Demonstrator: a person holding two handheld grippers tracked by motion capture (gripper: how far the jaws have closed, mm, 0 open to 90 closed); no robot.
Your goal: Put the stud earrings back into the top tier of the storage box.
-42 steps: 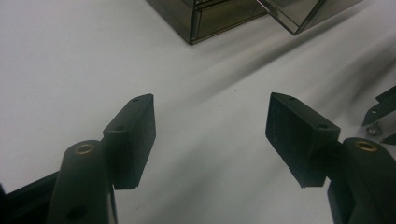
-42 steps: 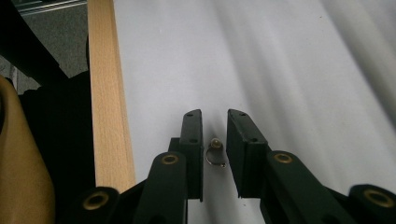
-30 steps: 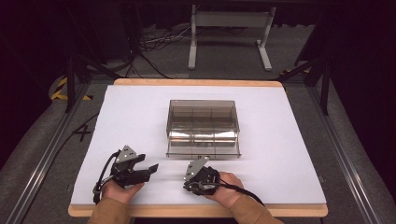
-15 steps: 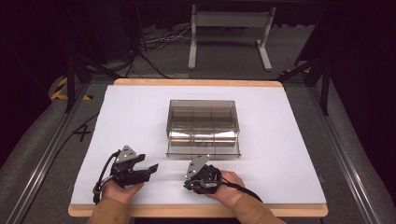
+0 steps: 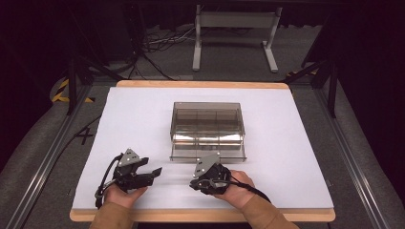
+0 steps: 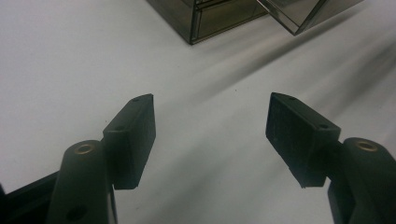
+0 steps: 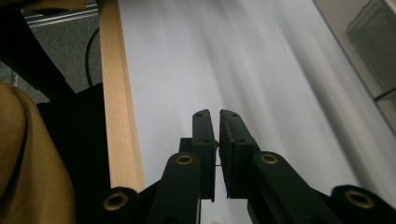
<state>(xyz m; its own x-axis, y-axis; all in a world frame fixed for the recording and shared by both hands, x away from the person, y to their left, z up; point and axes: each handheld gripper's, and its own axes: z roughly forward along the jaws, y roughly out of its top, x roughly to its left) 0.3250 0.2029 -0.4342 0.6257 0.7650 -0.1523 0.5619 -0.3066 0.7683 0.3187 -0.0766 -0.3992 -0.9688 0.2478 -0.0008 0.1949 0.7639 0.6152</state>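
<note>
A: One smoky transparent plastic drawer box (image 5: 207, 130) stands in the middle of the white table (image 5: 296, 162), its lower drawer pulled out

B: Left gripper (image 5: 154, 171) released; right gripper (image 5: 193, 185) clenched, empty

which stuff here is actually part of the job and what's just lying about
Part of the job:
- clear drawer box, nearest both grippers
- left gripper, jaws wide apart, nothing between them
- right gripper, jaws nearly closed

Just about:
- white table cover
- wooden table edge
- metal stand and cables on the floor behind
</note>
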